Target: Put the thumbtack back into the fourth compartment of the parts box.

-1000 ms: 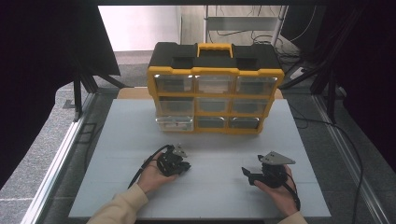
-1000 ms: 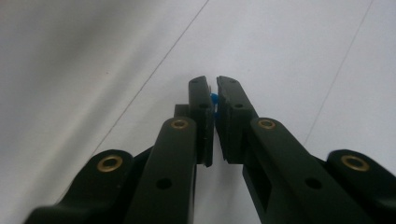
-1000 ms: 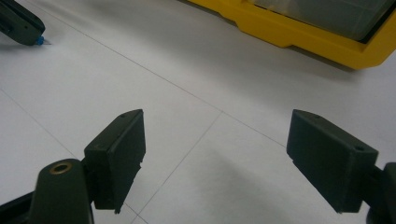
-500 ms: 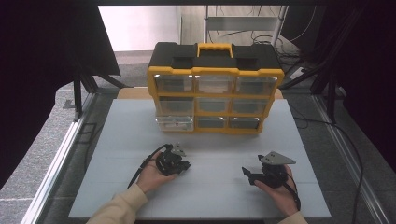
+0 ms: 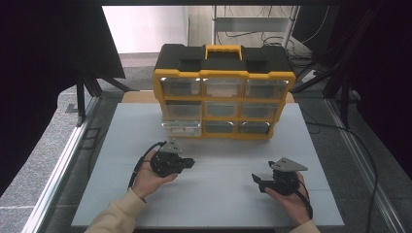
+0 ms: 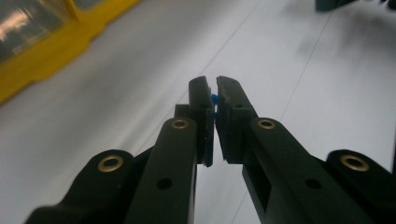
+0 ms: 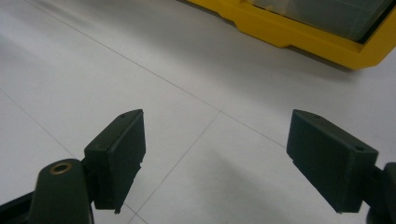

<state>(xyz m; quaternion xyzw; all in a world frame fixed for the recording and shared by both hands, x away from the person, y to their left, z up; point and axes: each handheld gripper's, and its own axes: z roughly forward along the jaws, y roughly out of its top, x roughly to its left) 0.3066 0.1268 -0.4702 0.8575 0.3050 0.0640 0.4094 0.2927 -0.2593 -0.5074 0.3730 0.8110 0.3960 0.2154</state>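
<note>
1. At the far middle of the pale grey table (image 5: 121,145), seen from the high view, a yellow-and-black plastic organiser cabinet with clear drawers (image 5: 223,92) is standing upright, its drawer fronts facing the person. The left hand (image 5: 148,178) is holding the left black two-jaw gripper (image 5: 187,162) just in front of the cabinet's lower left corner, near it but apart from it, with the jaws pointing towards the table's middle. The right hand (image 5: 289,199) is holding the right black two-jaw gripper (image 5: 257,180) farther to the right and nearer the person, well apart from the cabinet. The two grippers are lying well apart from each other, both low over the table.

2. In the left gripper view, the left gripper (image 6: 215,100) is pinching a tiny blue object (image 6: 214,99) between its tips, the jaws standing almost together with only a thin slit between them. What the blue piece is cannot be told; it is too small. The gripper is hanging over the bare table surface, and the cabinet's yellow base (image 6: 42,65) is showing blurred at the upper left.

3. In the right gripper view, the right gripper (image 7: 217,154) is standing with its jaws spread wide and nothing between them, over the table's faint seam lines. The cabinet's yellow base with a clear drawer above it (image 7: 299,32) is running across the upper right, apart from the jaws.
</note>
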